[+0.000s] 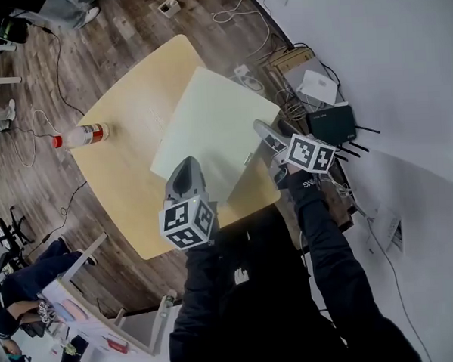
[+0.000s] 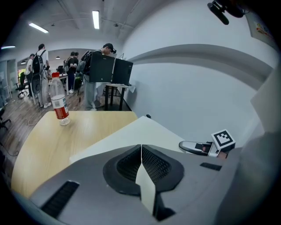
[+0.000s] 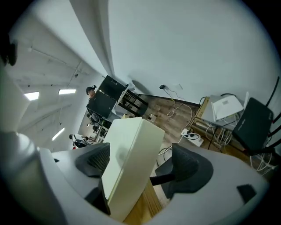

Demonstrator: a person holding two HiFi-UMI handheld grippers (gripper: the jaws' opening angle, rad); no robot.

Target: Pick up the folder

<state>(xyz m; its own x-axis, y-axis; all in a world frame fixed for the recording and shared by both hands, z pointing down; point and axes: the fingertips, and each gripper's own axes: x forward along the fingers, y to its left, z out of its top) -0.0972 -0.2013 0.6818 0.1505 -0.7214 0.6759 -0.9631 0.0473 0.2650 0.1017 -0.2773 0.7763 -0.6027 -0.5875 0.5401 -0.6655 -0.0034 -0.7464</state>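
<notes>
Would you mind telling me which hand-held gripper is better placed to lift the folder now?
Left. The left hand-held gripper is clamped on the folder at its near edge, while the right hand-held gripper has its jaws apart around another edge, gripping nothing.

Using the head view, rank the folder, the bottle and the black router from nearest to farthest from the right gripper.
1. The folder: its edge sits between the right gripper's open jaws.
2. The black router: beyond the table, to the right.
3. The bottle: across the table, far left.
</notes>
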